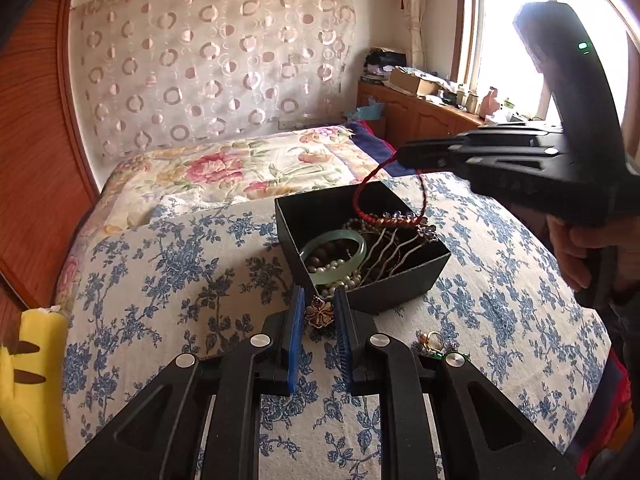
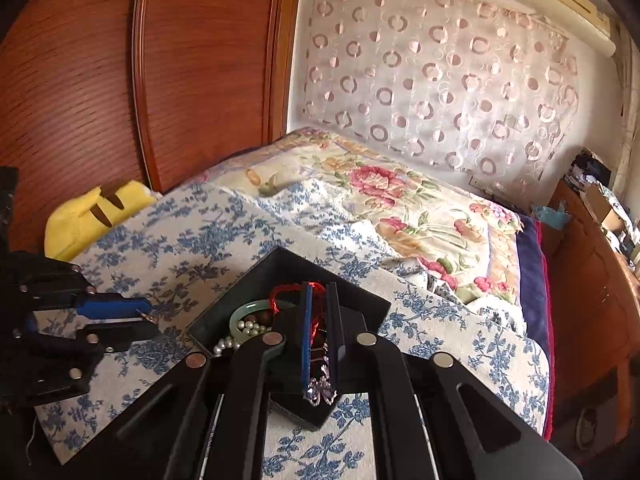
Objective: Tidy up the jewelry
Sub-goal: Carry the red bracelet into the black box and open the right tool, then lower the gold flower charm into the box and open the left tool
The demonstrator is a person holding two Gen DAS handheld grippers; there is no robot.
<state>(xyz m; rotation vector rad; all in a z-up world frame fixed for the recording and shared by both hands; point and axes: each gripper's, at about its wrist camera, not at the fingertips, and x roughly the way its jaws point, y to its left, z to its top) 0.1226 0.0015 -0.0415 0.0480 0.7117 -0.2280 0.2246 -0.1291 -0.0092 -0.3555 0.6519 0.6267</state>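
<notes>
A black open box (image 1: 400, 284) sits on the blue-flowered cloth and holds a pale green jade bangle (image 1: 334, 240), pearl strands and a wavy metal hair comb. My left gripper (image 1: 320, 300) is just in front of the box's near corner, shut on a dark flower-shaped brooch (image 1: 320, 314) between its blue pads. My right gripper (image 1: 400, 156) hovers above the box, shut on a red cord bracelet (image 1: 360, 196) whose beaded end with purple crystals dangles into the box. In the right wrist view the red cord (image 2: 280, 294) runs between the pads over the box (image 2: 248, 284) and bangle (image 2: 244, 312).
A few small rings and trinkets (image 1: 434, 340) lie on the cloth right of my left gripper. A yellow plush item (image 1: 36, 380) sits at the bed's left edge by the wooden headboard. A floral quilt lies behind the box; a cluttered wooden cabinet (image 1: 420, 116) stands under the window.
</notes>
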